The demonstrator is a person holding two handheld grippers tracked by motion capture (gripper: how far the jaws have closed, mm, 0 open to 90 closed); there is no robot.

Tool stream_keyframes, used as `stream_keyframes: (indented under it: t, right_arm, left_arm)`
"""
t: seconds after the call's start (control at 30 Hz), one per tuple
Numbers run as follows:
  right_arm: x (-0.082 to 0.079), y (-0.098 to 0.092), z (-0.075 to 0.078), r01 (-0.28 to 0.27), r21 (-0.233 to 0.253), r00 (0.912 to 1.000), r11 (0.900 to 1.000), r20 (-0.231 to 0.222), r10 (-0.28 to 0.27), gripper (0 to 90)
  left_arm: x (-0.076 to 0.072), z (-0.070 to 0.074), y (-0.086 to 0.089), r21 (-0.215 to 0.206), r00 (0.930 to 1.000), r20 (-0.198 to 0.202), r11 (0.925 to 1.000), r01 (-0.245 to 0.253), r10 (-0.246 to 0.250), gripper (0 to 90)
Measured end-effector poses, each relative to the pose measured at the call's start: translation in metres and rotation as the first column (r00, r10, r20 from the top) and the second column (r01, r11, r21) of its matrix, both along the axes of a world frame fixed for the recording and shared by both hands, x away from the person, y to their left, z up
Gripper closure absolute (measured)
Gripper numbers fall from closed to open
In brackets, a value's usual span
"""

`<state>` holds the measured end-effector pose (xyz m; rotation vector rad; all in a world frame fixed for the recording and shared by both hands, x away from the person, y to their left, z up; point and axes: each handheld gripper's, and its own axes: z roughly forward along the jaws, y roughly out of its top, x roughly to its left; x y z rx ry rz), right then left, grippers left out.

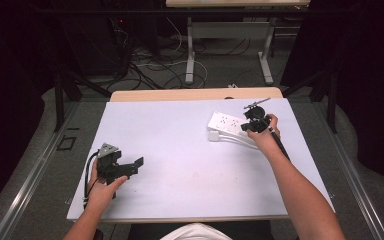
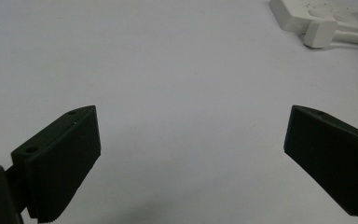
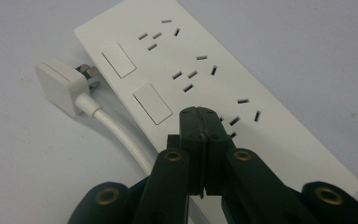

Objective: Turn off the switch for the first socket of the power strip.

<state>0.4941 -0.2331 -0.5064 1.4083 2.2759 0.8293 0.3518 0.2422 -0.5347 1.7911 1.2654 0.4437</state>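
Up close, plug (image 3: pixel 60 86) prongs bare.

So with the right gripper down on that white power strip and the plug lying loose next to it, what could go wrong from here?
The right gripper is shut, its tips over the power strip near one switch. Pressing there could slide the strip on the smooth table, since nothing steadies it: the left gripper sits open, far off. The loose plug lies with prongs against the strip's edge, so a shove could knock it or drag its cable.
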Motion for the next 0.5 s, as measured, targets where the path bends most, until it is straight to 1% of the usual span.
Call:
stream_keyframes:
  t: [0.1,0.17,0.2,0.23,0.3,0.37,0.4,0.43,0.5]
  right_arm:
    - [0.0014,-0.0002,-0.0013,-0.004,-0.003,1.0000,1.000,0.000,0.004,90.0]
    - [0.0019,0.0003,-0.0023,0.005,-0.001,1.0000,1.000,-0.001,-0.005,90.0]
    - [0.0023,0.0007,-0.0037,0.007,0.007,1.0000,1.000,0.001,-0.007,90.0]
    - [0.0024,0.0009,-0.0036,0.005,0.001,0.9999,1.000,-0.014,-0.005,90.0]
    - [0.0031,0.0013,-0.0052,-0.002,-0.005,0.9999,1.000,-0.010,0.002,90.0]
    - [0.0025,0.0039,-0.0058,0.008,0.009,0.9996,1.000,-0.026,-0.008,90.0]
    - [0.0029,0.0036,-0.0066,-0.001,0.001,0.9998,1.000,-0.021,0.001,90.0]
    - [0.0027,0.0048,-0.0069,-0.002,0.010,0.9996,1.000,-0.027,0.002,90.0]
    - [0.0033,0.0058,-0.0080,-0.002,0.001,0.9997,1.000,-0.025,0.002,90.0]
  left_arm:
    - [0.0000,-0.0002,-0.0004,-0.002,1.0000,0.001,1.0000,0.000,0.000,3.7]
    - [-0.0003,0.0000,-0.0004,0.000,1.0000,-0.002,1.0000,-0.001,0.001,3.7]
    - [-0.0002,0.0000,-0.0004,0.000,1.0000,-0.001,1.0000,-0.001,0.001,3.7]
    - [-0.0002,0.0000,-0.0004,0.000,1.0000,-0.001,1.0000,0.000,0.000,3.7]
    - [0.0000,-0.0001,-0.0002,0.000,1.0000,-0.001,1.0000,0.001,-0.001,3.7]
    - [0.0001,-0.0002,-0.0003,-0.001,1.0000,0.000,1.0000,0.000,0.000,3.7]
    - [0.0000,-0.0001,-0.0003,0.000,1.0000,-0.001,1.0000,0.001,-0.001,3.7]
    - [-0.0001,-0.0002,-0.0004,-0.001,1.0000,-0.001,1.0000,-0.001,0.001,3.7]
    - [-0.0001,-0.0001,-0.0004,0.000,1.0000,-0.002,1.0000,0.000,0.000,3.7]
